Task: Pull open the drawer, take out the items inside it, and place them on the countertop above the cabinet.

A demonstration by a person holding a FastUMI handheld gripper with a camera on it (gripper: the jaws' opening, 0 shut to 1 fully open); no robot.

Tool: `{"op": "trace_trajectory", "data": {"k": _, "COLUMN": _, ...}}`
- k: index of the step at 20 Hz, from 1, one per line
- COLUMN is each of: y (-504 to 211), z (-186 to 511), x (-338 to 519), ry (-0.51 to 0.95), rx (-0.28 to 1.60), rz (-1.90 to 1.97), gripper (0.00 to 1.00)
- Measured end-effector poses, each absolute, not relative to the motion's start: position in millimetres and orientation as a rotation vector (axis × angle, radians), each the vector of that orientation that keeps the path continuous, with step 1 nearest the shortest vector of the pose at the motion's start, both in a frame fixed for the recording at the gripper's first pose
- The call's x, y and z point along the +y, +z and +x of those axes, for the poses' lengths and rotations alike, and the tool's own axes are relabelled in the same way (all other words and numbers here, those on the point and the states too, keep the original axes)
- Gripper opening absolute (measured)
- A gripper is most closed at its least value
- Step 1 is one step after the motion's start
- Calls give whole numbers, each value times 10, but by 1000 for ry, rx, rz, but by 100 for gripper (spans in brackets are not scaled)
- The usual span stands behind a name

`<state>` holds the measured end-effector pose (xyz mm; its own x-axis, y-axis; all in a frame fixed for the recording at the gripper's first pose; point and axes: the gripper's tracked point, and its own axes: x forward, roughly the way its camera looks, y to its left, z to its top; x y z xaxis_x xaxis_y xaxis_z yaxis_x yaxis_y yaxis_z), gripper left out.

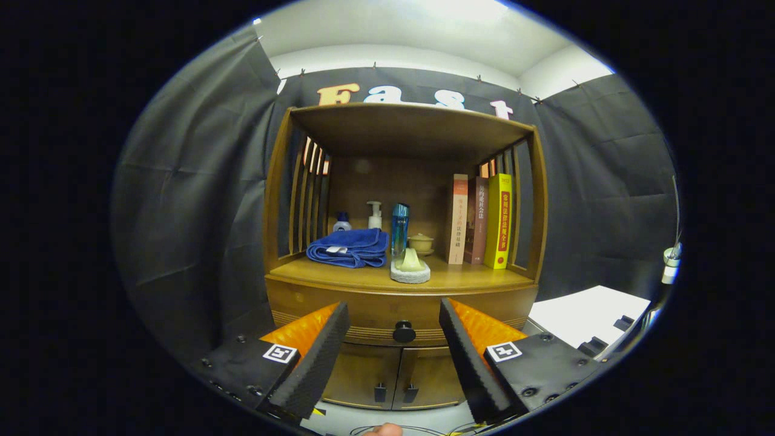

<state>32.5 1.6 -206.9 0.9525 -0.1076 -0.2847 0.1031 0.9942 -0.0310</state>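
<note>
Fingers point(393, 357) are standing wide apart and holding nothing, and you are looking straight along them at the wooden cabinet point(402, 303). Going left to right, the left finger point(315, 357) is sitting to one side of the drawer knob point(404, 332) and the right finger point(469, 357) to the other, so the knob is lying dead ahead between them and a little beyond their tips, on a drawer front point(363, 312) that is sitting flush. Above it, the surface point(472, 278) is carrying a blue towel point(350, 247), bottles point(399, 229), a soap dish point(410, 270) and books point(481, 219), so you are facing either a drawer awaiting a pull or one emptied and shut again.
</note>
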Motion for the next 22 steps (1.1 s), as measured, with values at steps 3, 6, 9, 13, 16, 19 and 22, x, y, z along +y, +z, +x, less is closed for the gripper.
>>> {"op": "trace_trajectory", "data": {"k": 3, "y": -1913, "z": 83, "x": -11, "ry": -105, "rx": 281, "rz": -42, "gripper": 98}}
{"op": "trace_trajectory", "data": {"k": 6, "y": -1829, "z": -78, "x": -21, "ry": -113, "rx": 291, "rz": -70, "gripper": 98}}
{"op": "trace_trajectory", "data": {"k": 9, "y": -1681, "z": -89, "x": 8, "ry": -101, "rx": 252, "rz": -72, "gripper": 98}}
{"op": "trace_trajectory", "data": {"k": 13, "y": -1694, "z": -126, "x": 11, "ry": -91, "rx": 254, "rz": -76, "gripper": 98}}
{"op": "trace_trajectory", "data": {"k": 16, "y": -1694, "z": -130, "x": 13, "ry": -84, "rx": 240, "rz": -62, "gripper": 98}}
{"op": "trace_trajectory", "data": {"k": 19, "y": -1723, "z": -146, "x": 2, "ry": -86, "rx": 239, "rz": -62, "gripper": 98}}
{"op": "trace_trajectory", "data": {"k": 22, "y": -1775, "z": -138, "x": 27, "ry": -81, "rx": 253, "rz": -55, "gripper": 98}}
